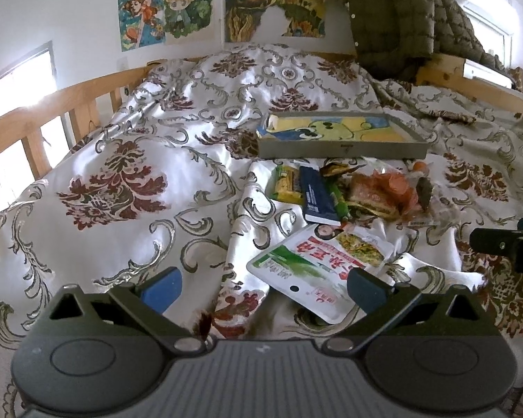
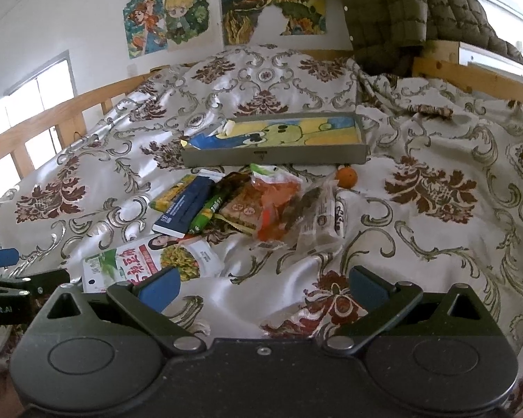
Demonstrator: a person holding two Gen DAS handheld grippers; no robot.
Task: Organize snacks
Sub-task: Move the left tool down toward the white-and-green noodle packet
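On the slippery bed (image 1: pixel 129 160), the snacks (image 2: pixel 247 205) lie at 12 o'clock just below the tray (image 2: pixel 275 151), and both spread, empty grippers (image 1: pixel 263 291) (image 2: pixel 263 287) could push packets into folds.

Black grippers, blue-padded jaws

Few words are legible. In the right wrist view, white lettering reading "Robot.AI" sits on the black body of the left gripper (image 2: pixel 3 308) at the left edge. A white snack pouch (image 2: pixel 146 261) on the bed carries large red Chinese characters, too distorted to read reliably. Small print on the dark blue box (image 2: pixel 184 209) is unreadable.
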